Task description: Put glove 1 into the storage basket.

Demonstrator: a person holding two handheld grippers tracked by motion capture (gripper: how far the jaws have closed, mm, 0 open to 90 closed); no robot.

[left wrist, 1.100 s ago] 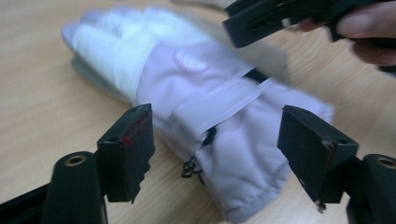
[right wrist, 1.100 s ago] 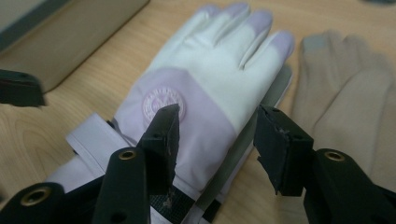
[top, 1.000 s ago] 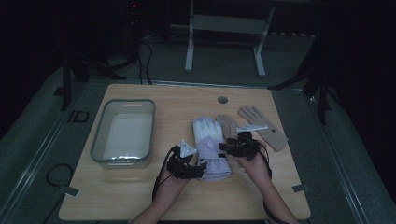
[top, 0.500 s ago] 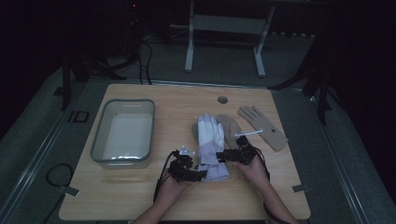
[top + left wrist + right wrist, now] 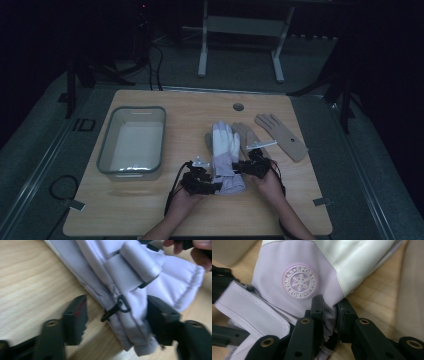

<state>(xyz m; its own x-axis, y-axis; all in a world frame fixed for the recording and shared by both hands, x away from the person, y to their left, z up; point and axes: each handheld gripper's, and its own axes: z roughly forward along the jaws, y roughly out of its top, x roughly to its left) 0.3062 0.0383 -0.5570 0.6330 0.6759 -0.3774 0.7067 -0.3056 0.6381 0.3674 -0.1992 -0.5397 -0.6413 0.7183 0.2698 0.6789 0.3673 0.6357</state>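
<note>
The right claw has just been closing and now pinches a fold of the lilac cuff of the ski glove, its pads pressed on the fabric at the cuff's right edge. The left claw has also been closing, but its jaws stand apart, with the cuff's other edge and a small black clip between them; only one pad looks to touch the cloth, so I judge it not yet gripped. The glove lies flat on the tabletop, its long axis running away from the person: cuff nearest both hands, white fingers pointing to the far edge. Both claws flank the cuff, left and right (neither clearly nearer), so any lift would start from the cuff end. A round embossed patch on the glove's back shows a snowflake ringed by the word "SPORTSMAN". Two tan gloves lie just right of it, and a clear plastic bin sits well to the left.
</note>
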